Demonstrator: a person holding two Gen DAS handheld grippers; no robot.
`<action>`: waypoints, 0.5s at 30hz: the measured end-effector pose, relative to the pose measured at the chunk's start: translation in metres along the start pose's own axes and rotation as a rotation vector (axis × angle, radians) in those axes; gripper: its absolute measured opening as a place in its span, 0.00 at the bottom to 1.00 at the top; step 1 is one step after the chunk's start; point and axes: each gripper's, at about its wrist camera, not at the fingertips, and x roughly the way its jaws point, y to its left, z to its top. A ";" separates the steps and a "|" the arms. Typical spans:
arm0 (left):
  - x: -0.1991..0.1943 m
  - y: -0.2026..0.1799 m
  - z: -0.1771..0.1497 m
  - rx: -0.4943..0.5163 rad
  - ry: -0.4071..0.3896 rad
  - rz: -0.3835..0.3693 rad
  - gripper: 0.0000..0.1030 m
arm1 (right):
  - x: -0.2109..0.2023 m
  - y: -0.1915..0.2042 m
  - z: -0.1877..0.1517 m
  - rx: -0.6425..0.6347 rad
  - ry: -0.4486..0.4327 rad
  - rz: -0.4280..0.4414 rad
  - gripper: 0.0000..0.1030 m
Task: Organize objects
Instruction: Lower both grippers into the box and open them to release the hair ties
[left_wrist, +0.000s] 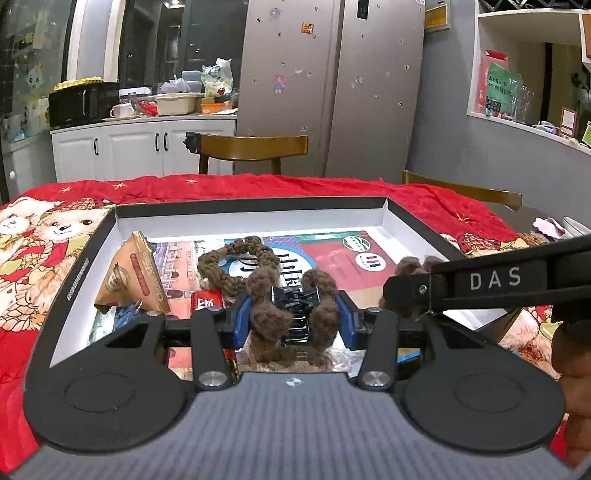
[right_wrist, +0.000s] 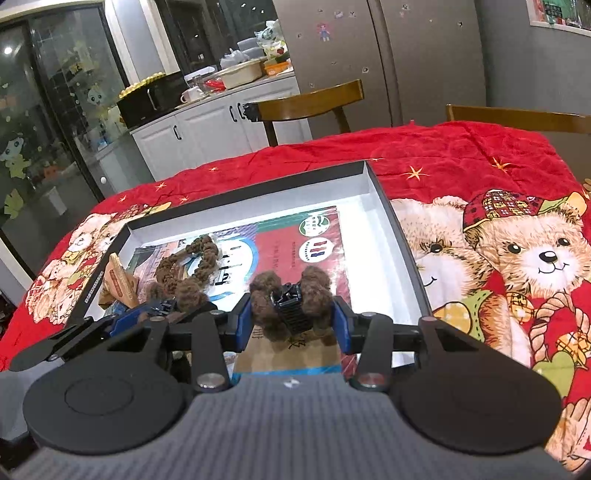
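The left tool is clenched on a fuzzy brown hair claw, its blue pads pressing the woolly lobes from both sides while the black plastic hinge and teeth show between them. The right tool grips a second fuzzy claw the same way (same brown pile, same ribbed black spring at the centre). Both claws are held just above the near part of a shallow box lid, black outside, white inside, with thin upright walls. On its floor lies a glossy printed sheet in red, green and blue, and on that a braided brown band, ropey and looped into a ring. Leaning at the lid's left side is a flat tan paper packet with a crimped edge; a small red item sits just beside it, too hidden to name. The lid rests on a crumpled red cloth printed with teddy bears and gold stars, which covers the bench.
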 end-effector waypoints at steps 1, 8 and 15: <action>0.000 0.000 0.000 0.000 0.001 0.001 0.51 | 0.000 0.001 0.000 -0.002 -0.001 -0.001 0.46; 0.006 0.002 0.002 -0.026 0.032 -0.001 0.51 | 0.000 0.002 -0.001 0.013 0.017 0.002 0.46; 0.011 0.013 0.002 -0.083 0.066 -0.030 0.51 | 0.000 0.000 0.001 0.016 0.024 0.014 0.47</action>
